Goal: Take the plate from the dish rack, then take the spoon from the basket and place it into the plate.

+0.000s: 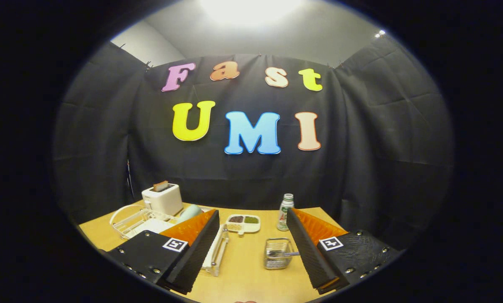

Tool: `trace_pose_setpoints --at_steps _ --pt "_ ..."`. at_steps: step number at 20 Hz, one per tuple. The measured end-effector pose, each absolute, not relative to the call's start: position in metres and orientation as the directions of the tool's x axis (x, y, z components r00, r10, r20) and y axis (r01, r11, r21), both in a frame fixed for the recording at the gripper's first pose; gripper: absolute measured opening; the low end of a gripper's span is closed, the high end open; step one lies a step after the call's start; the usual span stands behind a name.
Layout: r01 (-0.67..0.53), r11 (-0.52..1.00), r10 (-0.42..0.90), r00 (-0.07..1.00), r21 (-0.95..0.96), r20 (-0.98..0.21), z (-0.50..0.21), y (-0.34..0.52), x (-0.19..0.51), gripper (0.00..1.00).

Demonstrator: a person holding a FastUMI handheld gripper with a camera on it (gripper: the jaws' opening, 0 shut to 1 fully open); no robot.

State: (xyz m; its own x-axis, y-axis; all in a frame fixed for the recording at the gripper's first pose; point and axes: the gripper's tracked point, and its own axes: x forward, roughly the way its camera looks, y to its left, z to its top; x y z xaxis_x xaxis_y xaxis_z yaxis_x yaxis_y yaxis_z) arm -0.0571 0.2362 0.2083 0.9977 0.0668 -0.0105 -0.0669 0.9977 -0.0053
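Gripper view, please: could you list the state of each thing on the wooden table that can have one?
Gripper: open, holding nothing.
White toaster: upright, a brown slice standing in its slot.
White wire dish rack: holding a pale plate.
Metal mesh basket: upright, spoon handle poking out.
White two-part dish: both compartments filled.
Small white bottle: upright, capped.

My white wire dish rack [140, 221] sits on the counter [243, 269] in front of the white toaster [163, 198], a pale plate [188, 213] standing on edge in it. The wire basket [278, 253] stands well right of the toaster, nearer me, holding a metal spoon [285, 253] that lies across it.
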Motion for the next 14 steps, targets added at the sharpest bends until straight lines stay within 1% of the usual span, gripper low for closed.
trace_pose_setpoints --at_steps 5,7,10,14 --pt "-0.116 0.991 0.118 0.993 0.067 -0.024 0.215 0.309 -0.014 0.98" --pt "-0.112 0.990 0.117 0.991 0.082 -0.057 0.204 0.324 0.006 0.98" --pt "-0.108 0.990 0.120 0.982 0.088 -0.147 0.178 0.344 0.034 0.98" --pt "-0.092 0.990 0.121 0.948 0.109 -0.294 0.135 0.359 0.063 0.98"
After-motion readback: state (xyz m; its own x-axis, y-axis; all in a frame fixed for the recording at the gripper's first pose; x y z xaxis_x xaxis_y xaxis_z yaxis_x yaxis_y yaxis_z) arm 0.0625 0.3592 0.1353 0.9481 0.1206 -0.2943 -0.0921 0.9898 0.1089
